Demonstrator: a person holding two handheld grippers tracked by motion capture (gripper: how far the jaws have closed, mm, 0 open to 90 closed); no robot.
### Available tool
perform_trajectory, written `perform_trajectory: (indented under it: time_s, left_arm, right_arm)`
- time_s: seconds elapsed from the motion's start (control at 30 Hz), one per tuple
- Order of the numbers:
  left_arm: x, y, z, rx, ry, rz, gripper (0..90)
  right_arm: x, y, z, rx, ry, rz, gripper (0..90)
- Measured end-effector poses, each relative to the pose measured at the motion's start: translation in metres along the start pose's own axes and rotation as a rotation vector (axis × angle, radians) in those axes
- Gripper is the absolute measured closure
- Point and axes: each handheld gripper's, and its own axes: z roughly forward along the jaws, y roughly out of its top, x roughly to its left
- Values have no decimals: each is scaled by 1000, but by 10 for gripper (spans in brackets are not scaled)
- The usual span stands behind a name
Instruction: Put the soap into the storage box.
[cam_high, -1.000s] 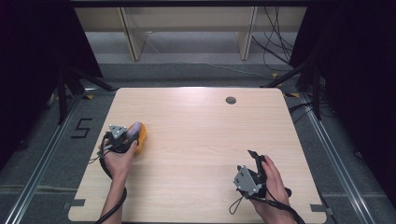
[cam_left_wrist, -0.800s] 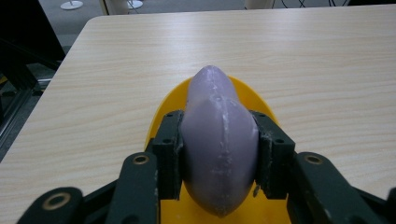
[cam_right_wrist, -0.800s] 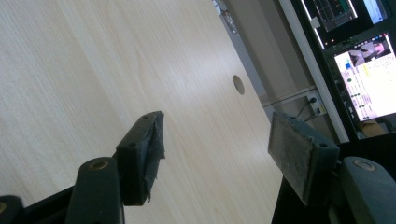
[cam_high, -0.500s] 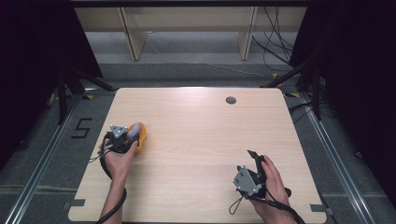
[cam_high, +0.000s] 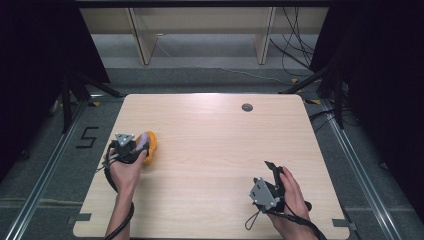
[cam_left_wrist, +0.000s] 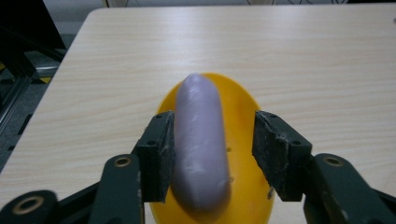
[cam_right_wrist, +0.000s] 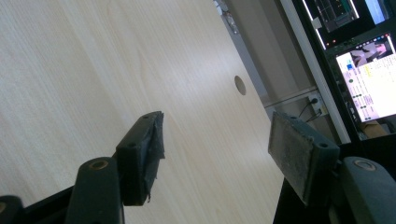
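Where the left claw (cam_left_wrist: 212, 154) reaches over the near-left part of the table (cam_high: 215, 145), a pale purple, sausage-shaped object (cam_left_wrist: 200, 140) lies lengthwise between its two black jaws, resting in a shallow yellow dish (cam_left_wrist: 243, 116) directly under the claw's tips. The jaws have just been opening: in the left gripper view the left pad sits against or right beside the purple object's flank, while the right pad stands clear of it with yellow dish showing in the gap, so the claw is spread and no longer pinches the piece. The object's rounded far end points away from the claw, past the pads, and its near end runs back between the jaws toward the hand, blurred at the bottom. In the high view the left claw (cam_high: 134, 150) shows with its grey three-cornered plate on top, the dish (cam_high: 150, 145) poking out just beyond and to the right of it, and the person's forearm coming in from the bottom edge. The right claw (cam_right_wrist: 215, 154) is well apart from all this, held over bare wood at the near-right part of the table (cam_right_wrist: 93, 70), its jaws spread with nothing between them; a small round hole (cam_right_wrist: 240, 85) in the tabletop lies well ahead of it. In the high view the right claw (cam_high: 272, 187) sits in the person's hand, tilted.
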Motion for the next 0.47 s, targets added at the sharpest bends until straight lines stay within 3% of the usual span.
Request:
perform_trajectory:
  time_s: [0.13, 0.23, 0.47]
  left_arm:
    - [-2, 4, -13, -48, 26, 0, 422]
    - [-3, 4, -22, -83, 22, -12, 417]
    - [-23, 3, -37, -87, -63, 17, 414]
  right_arm:
    - [0, 0, 0, 0, 1, 1, 363]
    - [0, 0, 0, 0, 1, 1, 364]
    - [0, 0, 1, 0, 3, 1, 363]
